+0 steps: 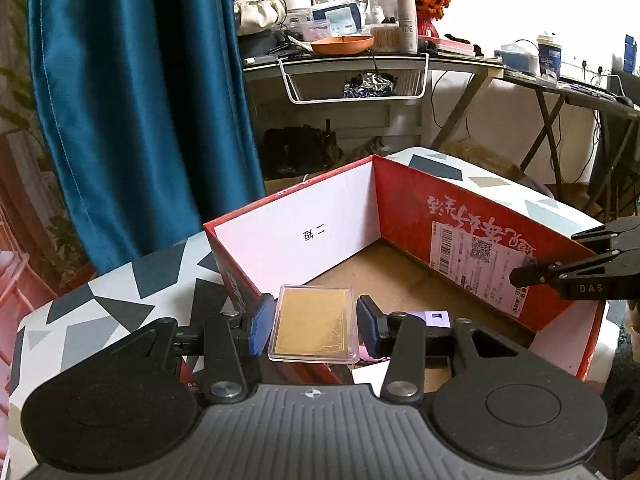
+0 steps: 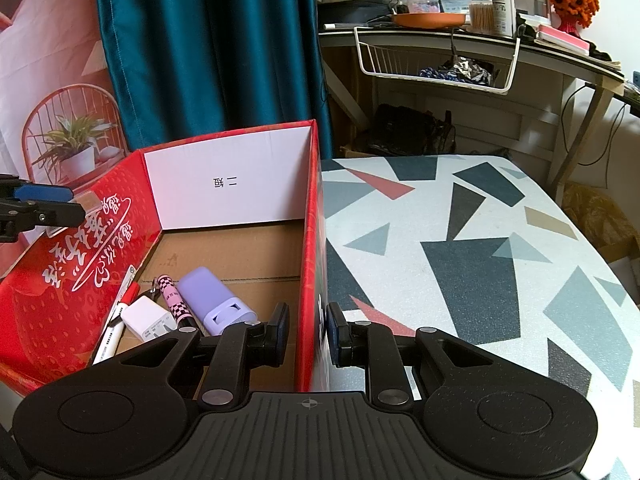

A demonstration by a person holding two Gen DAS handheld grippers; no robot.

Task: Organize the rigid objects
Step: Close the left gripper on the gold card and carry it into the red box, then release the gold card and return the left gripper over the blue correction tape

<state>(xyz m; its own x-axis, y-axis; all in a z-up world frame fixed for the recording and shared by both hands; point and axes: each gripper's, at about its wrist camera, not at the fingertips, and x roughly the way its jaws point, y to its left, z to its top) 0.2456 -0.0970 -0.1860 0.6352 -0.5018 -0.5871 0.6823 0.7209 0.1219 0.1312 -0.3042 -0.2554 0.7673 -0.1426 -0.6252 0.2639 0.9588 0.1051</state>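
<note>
A clear plastic case with a gold card point(image 1: 314, 320) is held flat between the blue pads of my left gripper point(image 1: 316, 325), above the near-left corner of the red cardboard box point(image 1: 296, 236). In the right wrist view the left gripper point(image 2: 44, 204) hangs over the box's left wall. My right gripper point(image 2: 308, 332) straddles the box's right wall point(image 2: 310, 240), one finger inside and one outside, closed on it. On the box floor lie a purple case point(image 2: 208, 296), a white charger point(image 2: 146, 316), a pink checkered pen point(image 2: 172, 300) and a marker point(image 2: 118, 316).
The box stands on a low table with a triangle-patterned top point(image 2: 460, 240), which stretches to the right. A teal curtain point(image 2: 208, 40) hangs behind. A cluttered desk point(image 1: 360, 56) with a wire basket point(image 2: 436, 64) lies beyond.
</note>
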